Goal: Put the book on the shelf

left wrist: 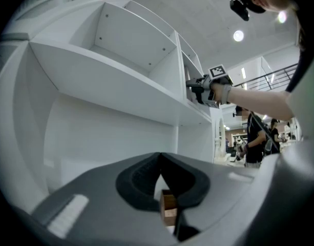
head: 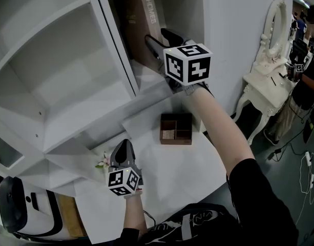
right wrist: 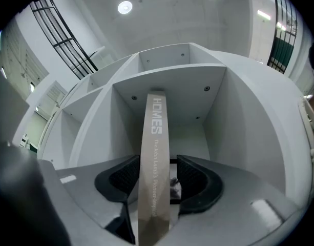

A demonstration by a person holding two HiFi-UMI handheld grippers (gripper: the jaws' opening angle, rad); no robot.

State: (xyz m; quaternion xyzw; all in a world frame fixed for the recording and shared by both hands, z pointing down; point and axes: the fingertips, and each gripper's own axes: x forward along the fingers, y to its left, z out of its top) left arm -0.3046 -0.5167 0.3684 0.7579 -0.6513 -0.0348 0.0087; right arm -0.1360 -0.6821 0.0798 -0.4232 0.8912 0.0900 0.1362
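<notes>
A brown book point(head: 139, 27) with "HOMES" on its spine stands upright in the upper right compartment of the white shelf unit point(head: 146, 83), close to that compartment's left wall. My right gripper point(head: 160, 42) reaches into the compartment. In the right gripper view the book's spine point(right wrist: 155, 137) runs up between the jaws of the right gripper point(right wrist: 154, 164). They stand open, with a gap showing beside the right pad point(right wrist: 190, 176). My left gripper point(head: 124, 147) hangs low over the white table, shut and empty, far from the book. Its jaws meet in the left gripper view point(left wrist: 160, 160).
A small brown wooden box point(head: 176, 128) with compartments sits on the white table point(head: 162, 173) below the shelf. A white vanity table point(head: 267, 78) and a standing person point(head: 305, 86) are at the right. The other shelf compartments point(head: 69, 60) hold nothing.
</notes>
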